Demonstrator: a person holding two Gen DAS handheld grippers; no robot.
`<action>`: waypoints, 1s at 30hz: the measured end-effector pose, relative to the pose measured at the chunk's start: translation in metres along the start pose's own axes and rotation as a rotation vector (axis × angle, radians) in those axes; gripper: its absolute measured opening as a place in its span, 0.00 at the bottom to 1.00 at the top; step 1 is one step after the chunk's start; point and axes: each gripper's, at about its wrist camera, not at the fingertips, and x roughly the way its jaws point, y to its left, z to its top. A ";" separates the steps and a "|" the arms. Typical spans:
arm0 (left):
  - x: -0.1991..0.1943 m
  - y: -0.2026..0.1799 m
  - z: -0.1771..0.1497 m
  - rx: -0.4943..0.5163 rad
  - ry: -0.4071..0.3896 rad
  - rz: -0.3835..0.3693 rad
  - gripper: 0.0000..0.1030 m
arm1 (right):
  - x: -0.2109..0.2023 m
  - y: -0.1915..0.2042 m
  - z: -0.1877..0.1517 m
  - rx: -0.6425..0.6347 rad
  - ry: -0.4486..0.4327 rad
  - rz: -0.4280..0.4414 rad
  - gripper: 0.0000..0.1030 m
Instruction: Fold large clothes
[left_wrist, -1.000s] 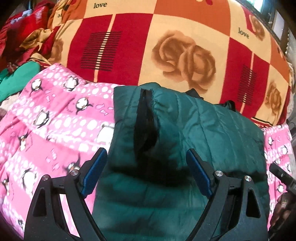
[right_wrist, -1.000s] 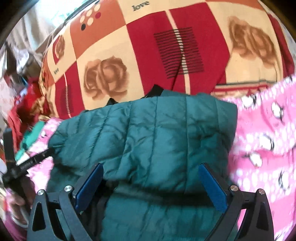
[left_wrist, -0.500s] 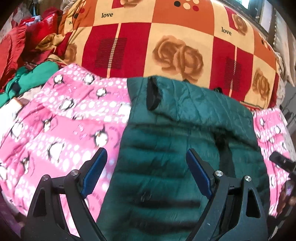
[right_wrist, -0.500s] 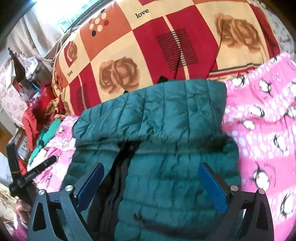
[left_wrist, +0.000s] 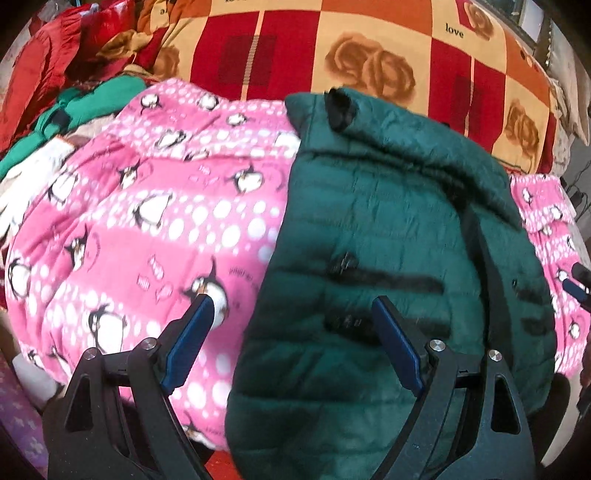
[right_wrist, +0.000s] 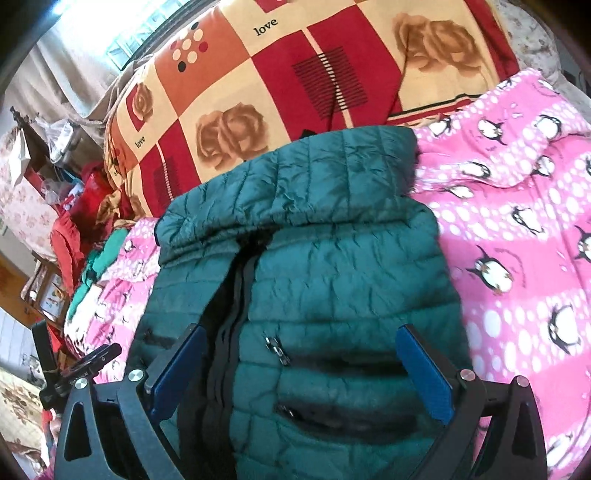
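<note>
While the green quilted jacket (right_wrist: 332, 280) lay folded on the pink penguin blanket (left_wrist: 147, 229), the left gripper (left_wrist: 291, 314) and right gripper (right_wrist: 299, 343) hovered spread wide, holding nothing.

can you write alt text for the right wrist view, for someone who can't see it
A dark green quilted jacket lies partly folded on a pink penguin-print blanket, its top section turned down over the zipped body. The right gripper hangs open above its lower half, holding nothing. A red and cream rose-patterned blanket lies behind.
</note>
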 end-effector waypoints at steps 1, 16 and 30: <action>0.000 0.001 -0.004 0.000 0.007 0.000 0.85 | -0.003 -0.002 -0.003 0.001 0.003 -0.004 0.99; -0.003 0.010 -0.035 -0.009 0.065 -0.027 0.85 | -0.028 -0.010 -0.047 -0.032 0.015 -0.132 0.99; -0.012 0.023 -0.047 -0.066 0.071 -0.076 0.85 | -0.058 -0.004 -0.065 0.077 0.018 0.120 1.00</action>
